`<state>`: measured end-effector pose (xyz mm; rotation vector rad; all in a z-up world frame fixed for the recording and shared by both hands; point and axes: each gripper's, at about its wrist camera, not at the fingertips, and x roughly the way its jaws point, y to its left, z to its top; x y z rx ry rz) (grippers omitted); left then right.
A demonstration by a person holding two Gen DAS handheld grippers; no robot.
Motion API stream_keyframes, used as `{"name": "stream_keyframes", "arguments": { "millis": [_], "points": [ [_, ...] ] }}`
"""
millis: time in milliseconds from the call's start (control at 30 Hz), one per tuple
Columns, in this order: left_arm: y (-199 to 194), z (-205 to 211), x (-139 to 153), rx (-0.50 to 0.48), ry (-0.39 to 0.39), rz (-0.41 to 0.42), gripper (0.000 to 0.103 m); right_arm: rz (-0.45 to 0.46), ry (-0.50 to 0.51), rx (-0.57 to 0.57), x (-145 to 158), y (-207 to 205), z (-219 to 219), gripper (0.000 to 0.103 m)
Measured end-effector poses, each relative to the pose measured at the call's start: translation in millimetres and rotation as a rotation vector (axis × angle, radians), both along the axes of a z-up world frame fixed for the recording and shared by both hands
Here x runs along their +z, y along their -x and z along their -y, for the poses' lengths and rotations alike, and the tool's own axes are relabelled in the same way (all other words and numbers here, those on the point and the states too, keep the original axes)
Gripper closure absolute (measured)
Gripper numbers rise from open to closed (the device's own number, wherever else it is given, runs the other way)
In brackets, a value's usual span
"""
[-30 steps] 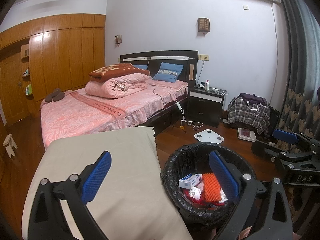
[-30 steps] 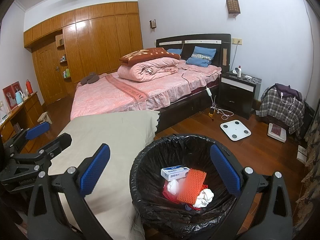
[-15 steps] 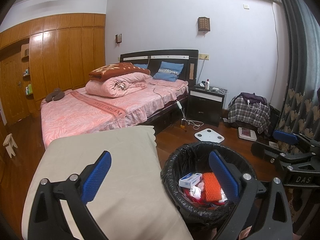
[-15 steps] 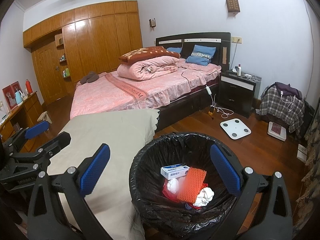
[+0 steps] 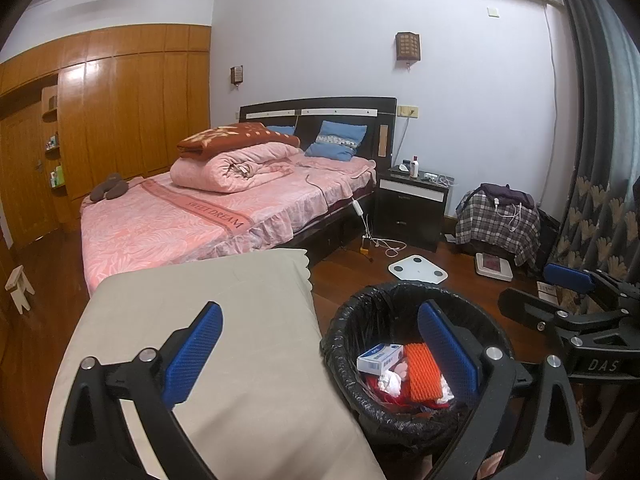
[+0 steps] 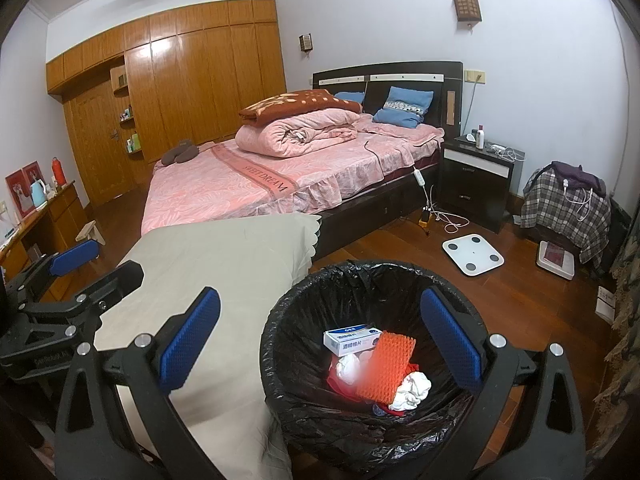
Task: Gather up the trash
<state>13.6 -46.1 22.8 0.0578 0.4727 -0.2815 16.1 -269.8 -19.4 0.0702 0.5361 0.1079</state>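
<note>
A bedroom seen from two handheld grippers, both held above a round trash bin (image 6: 280,344) lined with a black bag. The bin stands on the wooden floor (image 6: 520,312), just beside the right edge of a desk covered with a beige cloth (image 6: 224,264).

The left gripper (image 5: 320,352) has its blue-padded jaws wide apart and empty; one jaw hangs over the beige cloth, the other over the bin's opening. The right gripper (image 6: 320,336) likewise has its jaws spread wide with nothing between them, one over the cloth's right edge and one over the bin's far right rim. Each gripper shows at the edge of the other's view.

Inside the bin lies the collected trash. A small white and blue box (image 6: 352,339) rests on top toward the rear, lying flat, its long axis running left to right across the bin. Touching its right end, an orange foam net sleeve (image 6: 386,364) lies tilted, its long axis running from the box down toward the near rim. Crumpled white tissue (image 6: 412,390) sits by its lower end, over red wrapping (image 6: 340,384).

Behind stands a bed (image 5: 192,224) with a pink cover, a rolled quilt and blue pillows, a dark nightstand (image 5: 412,208) to its right, and a white bathroom scale (image 5: 418,268) on the floor beyond the bin.
</note>
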Motion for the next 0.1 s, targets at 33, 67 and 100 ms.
{"name": "stream_keyframes", "arguments": {
  "millis": [33, 67, 100],
  "points": [
    [0.0, 0.2, 0.1, 0.000, 0.000, 0.000, 0.007, 0.000, 0.000, 0.000, -0.1, 0.3, -0.1, 0.005],
    [0.0, -0.1, 0.2, 0.000, 0.000, 0.000, 0.007, 0.000, -0.001, 0.001, -0.3, 0.6, -0.2, 0.005],
    [0.0, 0.2, 0.2, 0.000, 0.000, 0.000, 0.007, 0.000, -0.001, 0.000, -0.5, 0.8, -0.3, 0.005]
  ]
}}
